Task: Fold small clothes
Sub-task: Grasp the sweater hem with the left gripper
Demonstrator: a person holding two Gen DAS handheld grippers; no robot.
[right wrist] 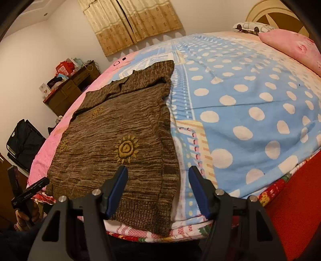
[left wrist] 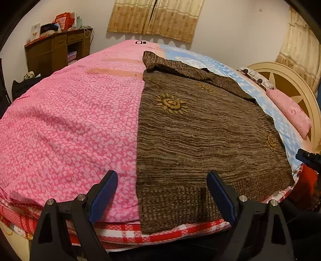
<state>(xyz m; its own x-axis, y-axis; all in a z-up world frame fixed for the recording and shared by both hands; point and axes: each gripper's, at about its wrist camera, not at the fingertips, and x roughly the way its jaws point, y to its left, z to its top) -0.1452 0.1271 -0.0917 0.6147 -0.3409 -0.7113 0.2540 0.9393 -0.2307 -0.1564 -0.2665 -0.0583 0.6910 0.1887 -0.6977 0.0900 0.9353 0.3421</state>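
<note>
Brown marled knit, one sweater (left wrist: 200, 136) lies spread flat on the bed (left wrist: 66, 120), its ribbed hem hanging just over the near edge of the mattress and one sleeve folded across its far end. Counting the yellow sun motifs on the sweater, three show in the left wrist view and three in the right wrist view. Two bed covers meet under the sweater: a pink mottled one (left wrist: 70, 112) off its one long side and a blue one with white dots (right wrist: 250, 100) off the other. Beyond the sweater's blue side lie two pillows, one pink (left wrist: 289, 114) and one patterned white (left wrist: 254, 77), against the cream headboard (left wrist: 291, 80). Two curtains show, one (left wrist: 156, 18) on the wall past the sweater's far end and a second (left wrist: 301, 46) by the headboard. A single brown desk (left wrist: 56, 48) piled with boxes stands well apart from the sweater, beyond the pink side. Two grippers hover over the sweater's hem: the left gripper (left wrist: 162, 192) has its blue-padded fingers (left wrist: 104, 192) wide apart, straddling the sweater's pink-side edge with nothing clamped; the right gripper (right wrist: 158, 190) has its fingers (right wrist: 118, 188) apart too, straddling the blue-side edge, pressing on nothing.
</note>
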